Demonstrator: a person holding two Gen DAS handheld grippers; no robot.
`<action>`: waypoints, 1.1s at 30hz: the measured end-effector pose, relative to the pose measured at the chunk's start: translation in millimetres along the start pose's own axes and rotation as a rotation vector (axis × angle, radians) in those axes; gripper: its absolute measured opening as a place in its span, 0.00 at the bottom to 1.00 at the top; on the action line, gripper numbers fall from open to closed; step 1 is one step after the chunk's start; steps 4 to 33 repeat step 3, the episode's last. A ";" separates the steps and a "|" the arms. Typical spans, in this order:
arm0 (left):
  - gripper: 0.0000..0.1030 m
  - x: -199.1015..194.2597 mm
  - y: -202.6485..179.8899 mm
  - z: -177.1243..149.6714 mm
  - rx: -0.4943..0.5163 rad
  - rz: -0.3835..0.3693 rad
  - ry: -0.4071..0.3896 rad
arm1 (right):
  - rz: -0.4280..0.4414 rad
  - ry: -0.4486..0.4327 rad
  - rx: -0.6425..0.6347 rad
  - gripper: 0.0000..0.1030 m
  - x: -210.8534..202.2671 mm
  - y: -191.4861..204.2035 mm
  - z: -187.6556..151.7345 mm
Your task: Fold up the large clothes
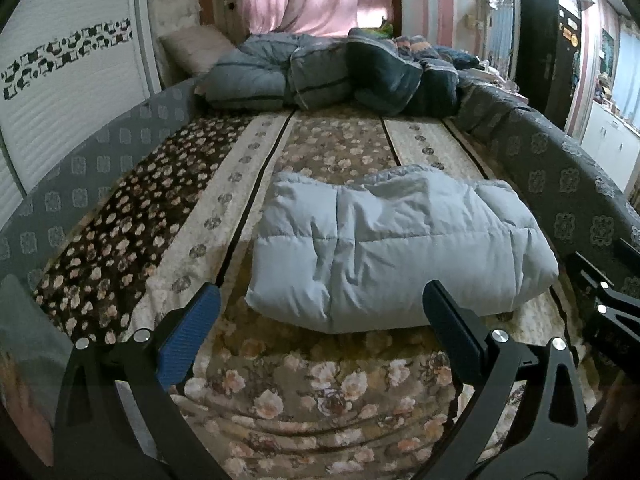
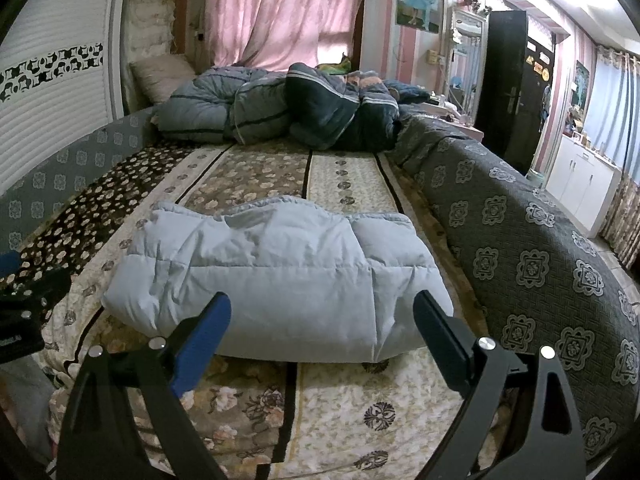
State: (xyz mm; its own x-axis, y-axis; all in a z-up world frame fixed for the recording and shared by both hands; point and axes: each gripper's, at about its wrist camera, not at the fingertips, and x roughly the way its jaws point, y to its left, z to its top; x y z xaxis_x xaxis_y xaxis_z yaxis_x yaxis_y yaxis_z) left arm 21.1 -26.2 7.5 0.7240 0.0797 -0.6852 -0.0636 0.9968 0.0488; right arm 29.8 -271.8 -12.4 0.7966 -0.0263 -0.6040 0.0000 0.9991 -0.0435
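The pale blue down jacket (image 1: 400, 248) lies on the bed (image 1: 320, 400), on its floral blanket, already gathered into a thick, roughly rectangular bundle with its quilted panels doubled over and a layer edge showing along the far side. No sleeve or hood hangs loose in either view, so the folding looks largely done, perhaps complete; what could remain is squaring the puffy corners, pressing the bundle flatter, or one more fold to make it smaller. The left gripper (image 1: 320, 300) hovers just in front of the bundle's near edge with its jaws spread wide and nothing between them. The right gripper (image 2: 322, 308) is likewise released and empty, poised at the near edge of the jacket without touching it as far as can be told. A heap of dark blue-grey quilts (image 2: 276, 112) sits well apart at the head of the bed, not part of this fold.
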 end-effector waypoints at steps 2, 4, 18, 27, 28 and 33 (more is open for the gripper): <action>0.97 -0.4 0.3 -0.9 -0.004 0.003 0.001 | -0.001 0.000 -0.001 0.90 0.0 -0.1 0.2; 0.97 -1.2 0.0 -1.2 -0.002 0.006 -0.002 | -0.001 0.000 -0.001 0.90 0.0 -0.1 0.0; 0.97 -1.2 0.0 -1.2 -0.002 0.006 -0.002 | -0.001 0.000 -0.001 0.90 0.0 -0.1 0.0; 0.97 -1.2 0.0 -1.2 -0.002 0.006 -0.002 | -0.001 0.000 -0.001 0.90 0.0 -0.1 0.0; 0.97 -1.2 0.0 -1.2 -0.002 0.006 -0.002 | -0.001 0.000 -0.001 0.90 0.0 -0.1 0.0; 0.97 -1.2 0.0 -1.2 -0.002 0.006 -0.002 | -0.001 0.000 -0.001 0.90 0.0 -0.1 0.0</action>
